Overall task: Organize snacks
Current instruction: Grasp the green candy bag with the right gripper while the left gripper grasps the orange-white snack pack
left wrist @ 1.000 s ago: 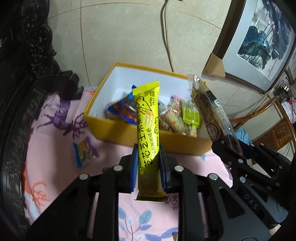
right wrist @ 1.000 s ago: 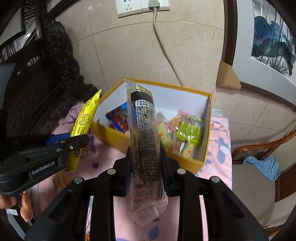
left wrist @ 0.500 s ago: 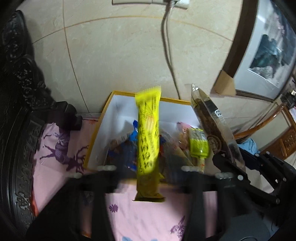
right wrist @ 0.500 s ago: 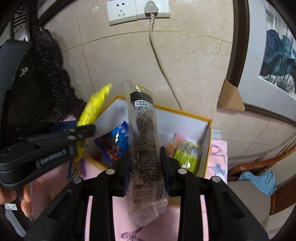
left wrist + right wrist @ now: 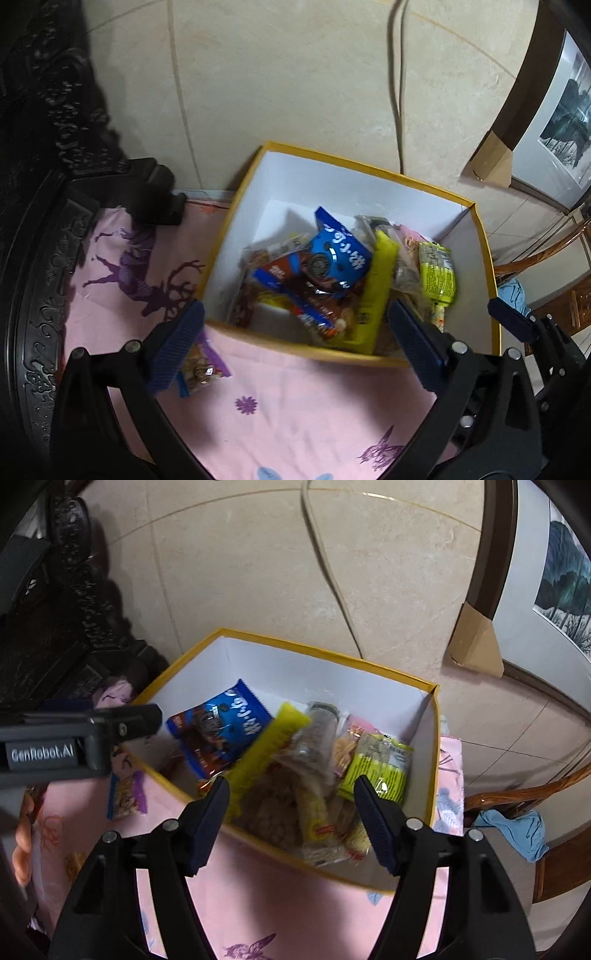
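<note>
Both tongs hang wide and empty over the box (image 5: 484,258): left tongs (image 5: 295,347), right tongs (image 5: 291,819). Risk: 1 small snack packet (image 5: 125,797) lies outside on the pink cloth (image 5: 295,413), just beside the box's front-left corner and under the left tongs, easy to miss or shove away. The heap leans against the front wall, so a nudge could tip packets out. Inside: yellow bar (image 5: 266,749), clear dark-filled pack (image 5: 317,731), blue packet (image 5: 340,254), green packet (image 5: 376,768), all jumbled, overlapping.
</note>
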Demonstrator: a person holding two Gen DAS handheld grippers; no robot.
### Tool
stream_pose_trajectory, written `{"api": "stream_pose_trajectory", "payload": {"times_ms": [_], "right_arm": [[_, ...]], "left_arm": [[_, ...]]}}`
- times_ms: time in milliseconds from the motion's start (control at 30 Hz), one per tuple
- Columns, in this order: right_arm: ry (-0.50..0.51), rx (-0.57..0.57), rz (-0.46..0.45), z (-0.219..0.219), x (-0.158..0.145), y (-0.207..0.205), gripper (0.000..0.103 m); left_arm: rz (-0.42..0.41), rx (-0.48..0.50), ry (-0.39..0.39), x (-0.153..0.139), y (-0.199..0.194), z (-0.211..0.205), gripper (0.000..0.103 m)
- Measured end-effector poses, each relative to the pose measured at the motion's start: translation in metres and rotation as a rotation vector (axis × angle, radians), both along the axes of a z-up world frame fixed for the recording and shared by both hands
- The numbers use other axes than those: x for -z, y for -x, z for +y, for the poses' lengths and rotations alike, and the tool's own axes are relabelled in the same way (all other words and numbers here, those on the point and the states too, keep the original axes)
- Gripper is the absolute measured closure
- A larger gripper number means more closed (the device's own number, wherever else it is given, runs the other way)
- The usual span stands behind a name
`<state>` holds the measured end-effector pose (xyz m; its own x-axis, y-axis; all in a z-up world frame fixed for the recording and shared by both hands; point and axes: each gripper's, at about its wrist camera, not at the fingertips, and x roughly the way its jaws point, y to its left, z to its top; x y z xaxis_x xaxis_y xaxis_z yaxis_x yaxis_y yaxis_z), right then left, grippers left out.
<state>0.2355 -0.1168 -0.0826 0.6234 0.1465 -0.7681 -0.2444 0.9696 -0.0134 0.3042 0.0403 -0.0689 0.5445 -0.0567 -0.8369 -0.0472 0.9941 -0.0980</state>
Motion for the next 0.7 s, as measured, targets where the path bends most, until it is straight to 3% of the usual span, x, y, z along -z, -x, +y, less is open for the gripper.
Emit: {"api": "stream_pose_trajectory", "payload": {"times_ms": [233,367,567,700], "right_arm": [[-0.067,-0.149,0.024,-0.003,0.000,0.063,0.032],[-0.044,-0.206,0.169,-0.020,0.036,0.125,0.031],[-0.091,-0.104,0.448,-0.063,0.097,0.219,0.031],[-0.165,-0.048,0.512,-0.071,0.115,0.250,0.031]], "left_arm": [[-0.003,-0.047,0.067,0.006,0.062,0.041,0.002],[0.037,-0.040,0.076,0.028,0.119,0.046,0.002],[0.157,0.154,0.045,0.086,0.231,0.015,0.002],[0.240,0.272,0.005,0.118,0.285,-0.003,0.002]]}}
